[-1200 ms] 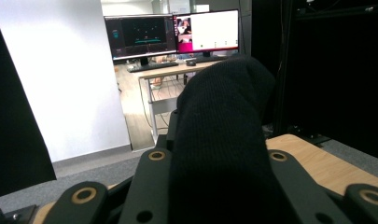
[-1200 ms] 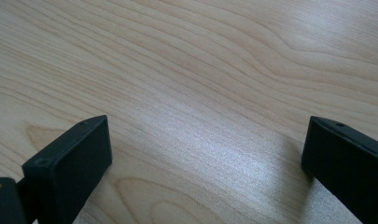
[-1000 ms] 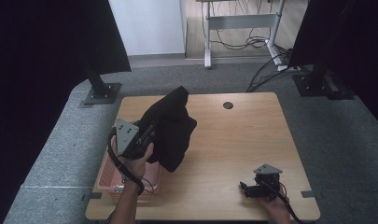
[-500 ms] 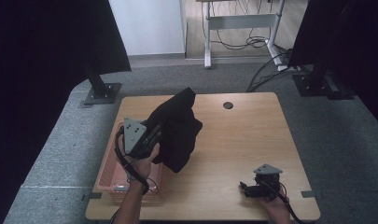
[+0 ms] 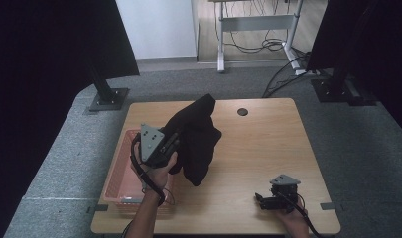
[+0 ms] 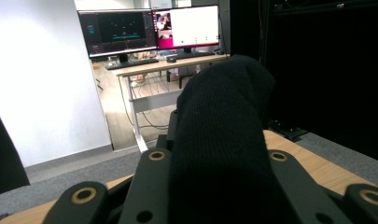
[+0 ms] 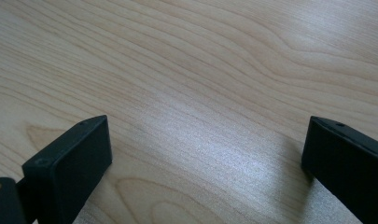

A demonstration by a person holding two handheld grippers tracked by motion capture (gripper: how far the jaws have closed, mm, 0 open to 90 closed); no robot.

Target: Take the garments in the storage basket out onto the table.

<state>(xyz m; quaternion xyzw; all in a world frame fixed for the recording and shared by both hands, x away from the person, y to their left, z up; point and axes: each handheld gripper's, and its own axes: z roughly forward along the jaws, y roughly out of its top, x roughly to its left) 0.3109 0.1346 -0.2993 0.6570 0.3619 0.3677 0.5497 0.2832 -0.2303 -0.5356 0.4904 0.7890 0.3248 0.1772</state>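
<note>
Left gripper: held up over the left half of the table, above the far end of the basket; its jaws are closed on the black cloth.
Left jaws, close up: in the left gripper view the cloth is bunched between the two black jaws and rises above them, hiding the fingertips; the jaws press in on it from both sides.
Black cloth: hangs in the air from the left gripper, left of the table's middle. One end stands up toward the far side, the rest droops down to the near side. Whether the lowest fold touches the tabletop cannot be told.
Right gripper: low at the near right corner of the table, well apart from the cloth.
Right jaws: spread wide, nothing between them. In the right gripper view bare wood shows in the gap; the jaws sit close over the tabletop.
Basket: pink-orange, at the near left edge of the table, beneath the left hand.
Table: light wood, with a small dark round hole near its far edge.
</note>
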